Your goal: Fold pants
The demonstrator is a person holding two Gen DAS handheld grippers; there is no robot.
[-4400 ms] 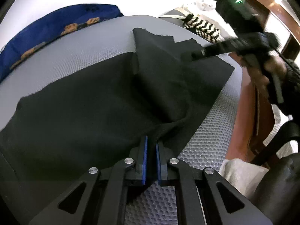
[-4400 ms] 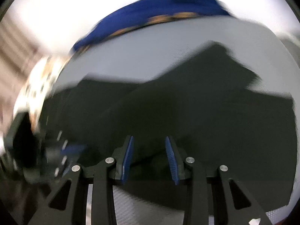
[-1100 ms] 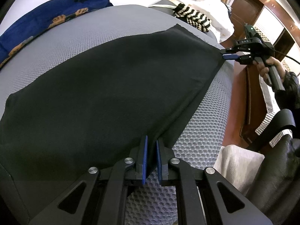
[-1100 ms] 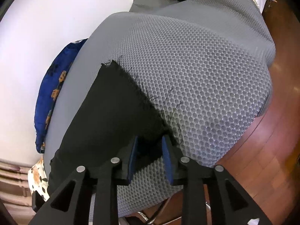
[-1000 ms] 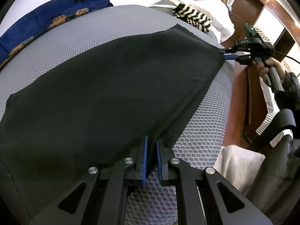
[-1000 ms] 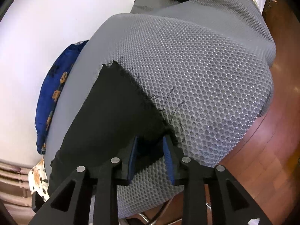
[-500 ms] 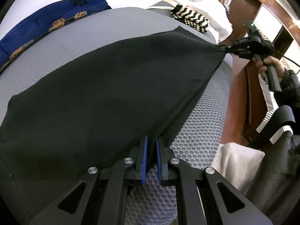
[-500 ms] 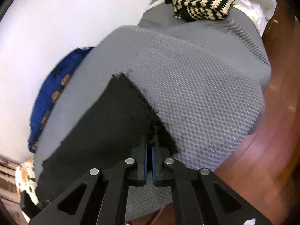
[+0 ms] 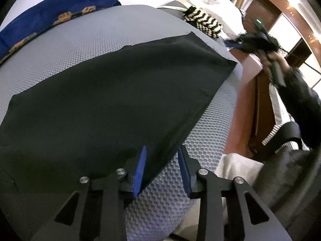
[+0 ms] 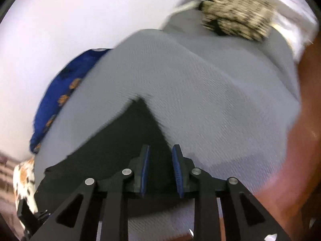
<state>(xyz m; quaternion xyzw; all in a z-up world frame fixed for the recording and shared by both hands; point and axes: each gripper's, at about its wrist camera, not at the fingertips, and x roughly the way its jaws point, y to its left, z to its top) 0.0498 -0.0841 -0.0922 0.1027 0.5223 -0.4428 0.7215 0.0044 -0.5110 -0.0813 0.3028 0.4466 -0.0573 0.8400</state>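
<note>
**Black pants lie flat on the grey mat, both grippers let go**

The black fabric pants point(image 9: 112, 100) lie spread in one smooth layer over the grey honeycomb-textured mat point(image 9: 202, 140). The left gripper point(image 9: 161, 166), black with blue pads, has just been opening its jaws; the near edge of the cloth lies between them, with no pad pressing on it. Across the mat, the right gripper point(image 9: 230, 43) hangs just beyond the far corner of the pants, apart from it, in a person's hand point(image 9: 269, 59) with a dark sleeve. A blue patterned cloth point(image 9: 50, 14) lies at the back, and a black-and-white zigzag knit point(image 9: 204, 21) near the far end.
</note>
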